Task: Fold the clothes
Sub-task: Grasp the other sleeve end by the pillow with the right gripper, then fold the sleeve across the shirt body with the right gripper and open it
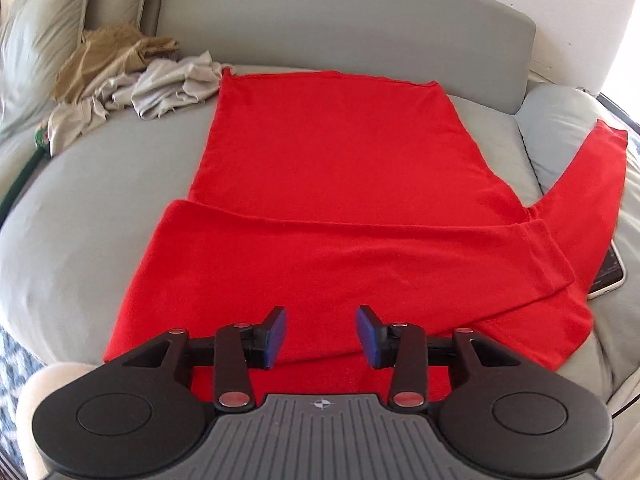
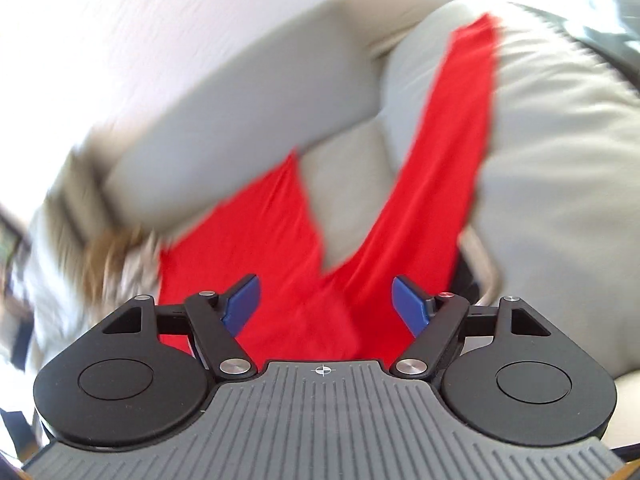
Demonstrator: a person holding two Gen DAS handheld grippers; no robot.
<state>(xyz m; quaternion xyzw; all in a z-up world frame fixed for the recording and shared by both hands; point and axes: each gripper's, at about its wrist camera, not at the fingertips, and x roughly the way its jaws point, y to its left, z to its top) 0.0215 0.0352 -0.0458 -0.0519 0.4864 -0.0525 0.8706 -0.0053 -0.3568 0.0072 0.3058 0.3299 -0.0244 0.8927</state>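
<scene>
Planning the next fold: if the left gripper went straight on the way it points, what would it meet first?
Most likely the red shirt: the open left gripper points across the sleeve folded over it. Depth is hard to judge.

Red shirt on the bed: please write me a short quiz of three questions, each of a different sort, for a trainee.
1. True or false: the left gripper is shut on the red shirt.
2. Multiple choice: where does the pile of beige and brown clothes lie in the left wrist view? A) on top of the shirt B) beyond the shirt's far left corner C) between the jaws
3. Fill in: one sleeve is folded across the body, the other sleeve lies spread toward the ____ side.

Key: 1 false, its jaws stand open, as do those of the right gripper; 2 B; 3 right.
</scene>
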